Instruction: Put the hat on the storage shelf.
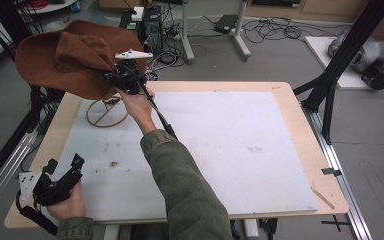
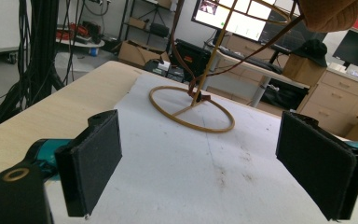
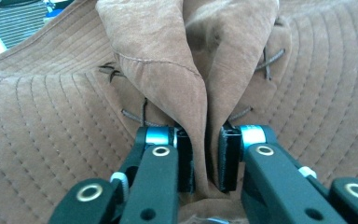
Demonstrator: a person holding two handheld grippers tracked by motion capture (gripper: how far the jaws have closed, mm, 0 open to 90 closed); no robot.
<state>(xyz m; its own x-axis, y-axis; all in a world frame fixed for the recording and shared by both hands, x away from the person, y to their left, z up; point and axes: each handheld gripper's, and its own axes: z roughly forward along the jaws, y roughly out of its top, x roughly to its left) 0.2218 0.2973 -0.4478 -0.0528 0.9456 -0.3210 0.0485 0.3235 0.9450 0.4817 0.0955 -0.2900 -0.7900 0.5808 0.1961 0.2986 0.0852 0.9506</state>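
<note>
The right gripper (image 3: 206,161) had its jaws pinched on a fold of the brown hat (image 1: 65,57), soft, light and floppy, best held there; the left gripper (image 2: 214,168) sat wide open.

Beyond the table (image 1: 300,150) — cables (image 1: 270,30) strewn on the floor, cardboard boxes (image 2: 142,52), a lit monitor (image 2: 233,14) — black frame posts (image 1: 347,50).

I see a light wooden table (image 1: 300,125) with a large white sheet (image 1: 230,150) covering most of its top, scuffed with a few dark marks. A wire stand's ring base (image 1: 106,113) rests near the table's far left corner, on the sheet's far left edge. A thin sliver (image 1: 323,197) lies by the near right corner.
</note>
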